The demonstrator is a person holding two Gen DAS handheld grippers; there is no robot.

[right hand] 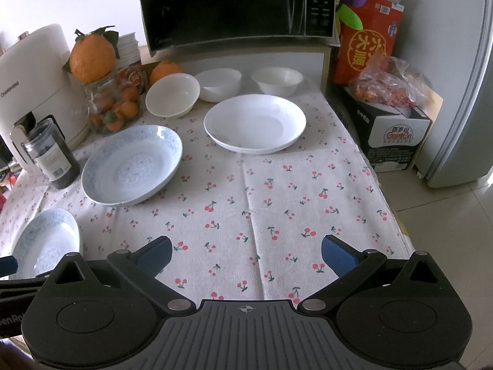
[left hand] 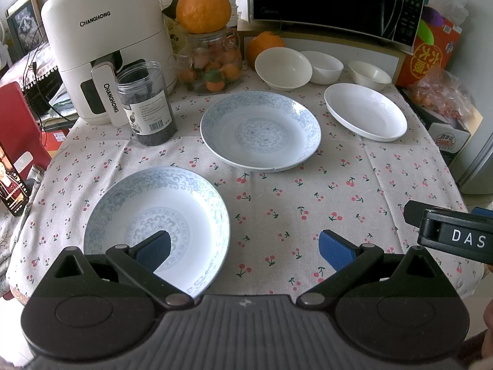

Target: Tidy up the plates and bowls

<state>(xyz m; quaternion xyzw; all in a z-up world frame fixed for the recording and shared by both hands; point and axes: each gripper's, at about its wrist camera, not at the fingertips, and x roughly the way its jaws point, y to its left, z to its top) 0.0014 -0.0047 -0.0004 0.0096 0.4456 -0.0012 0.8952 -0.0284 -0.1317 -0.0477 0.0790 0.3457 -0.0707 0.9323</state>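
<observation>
While nothing had yet been lifted, three plates and three bowls were seen spread singly across a cherry-print tablecloth point(right hand: 277, 191). A blue-patterned plate nearest the front edge point(left hand: 157, 225) was partly covered by the left finger pad point(left hand: 154, 248) of the left gripper point(left hand: 245, 246), whose jaws were held wide apart and empty, one pad above the plate and the other over bare cloth. A second blue-patterned plate point(left hand: 260, 131) was set further back at the middle of the table, and a plain white plate point(left hand: 365, 111) lay to its right, apart from it. Behind these, three white bowls point(left hand: 314, 67) were lined up below a microwave point(left hand: 336, 3); the two on the left appeared to touch, the third stood clear. The right gripper point(right hand: 245, 254) was likewise held open and empty over a bare stretch of cloth, well short of the white plate. An air fryer point(left hand: 104, 49), a dark jar point(left hand: 148, 104) and a glass jar of small oranges point(left hand: 212, 61) were crowded along the table's left and back. The stage was judged to be the very start, with the near plate the likely first pick. For that, the left gripper would need to be lowered so one pad sits inside the rim and one under or outside it, then closed firmly, since glazed crockery can slip.
</observation>
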